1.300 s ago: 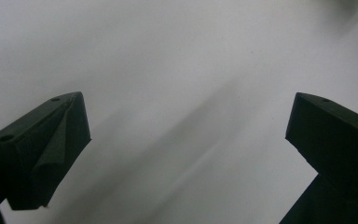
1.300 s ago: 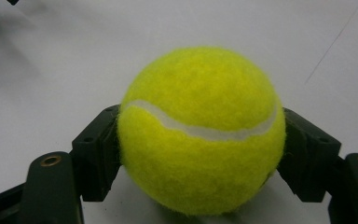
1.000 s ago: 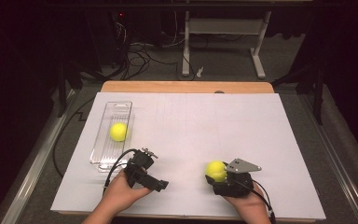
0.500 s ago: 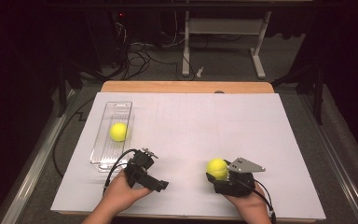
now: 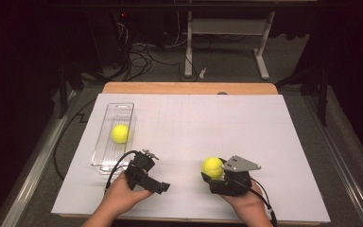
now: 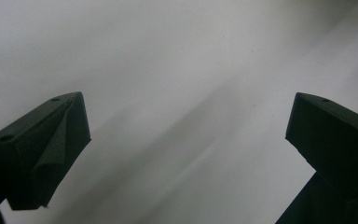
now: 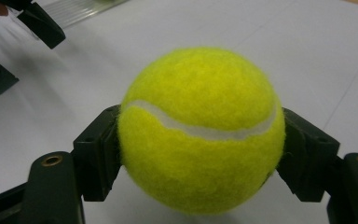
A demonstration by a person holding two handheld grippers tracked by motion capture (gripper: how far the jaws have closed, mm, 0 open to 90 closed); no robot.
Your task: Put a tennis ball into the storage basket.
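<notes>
Two tennis balls were in play. One ball (image 5: 119, 133) sat inside the clear tray (image 5: 105, 161) near the table's left edge; the other tennis ball (image 5: 212, 166) was clamped in the right claw (image 5: 210, 171), close to the table's near edge, right of centre. In the right gripper view both jaws pressed the held ball's flanks, and it looked raised just off the white table (image 5: 246, 123), though contact underneath was hard to judge. The left claw (image 5: 158, 185) rested near the near edge, just in front of the tray, jaws spread wide with nothing between them, only blank table surface in the left gripper view.

Step in hand, as judged: grasp done, carry to the tray not yet made. Next move would need a lift and a sweep leftward across the table, clearing the idle left claw, then a release over free tray space beside the first ball.

Hard to make out: the tray's near end, partly hidden behind the left claw and its cable; the person's forearms were cut off at the bottom of the high view.
</notes>
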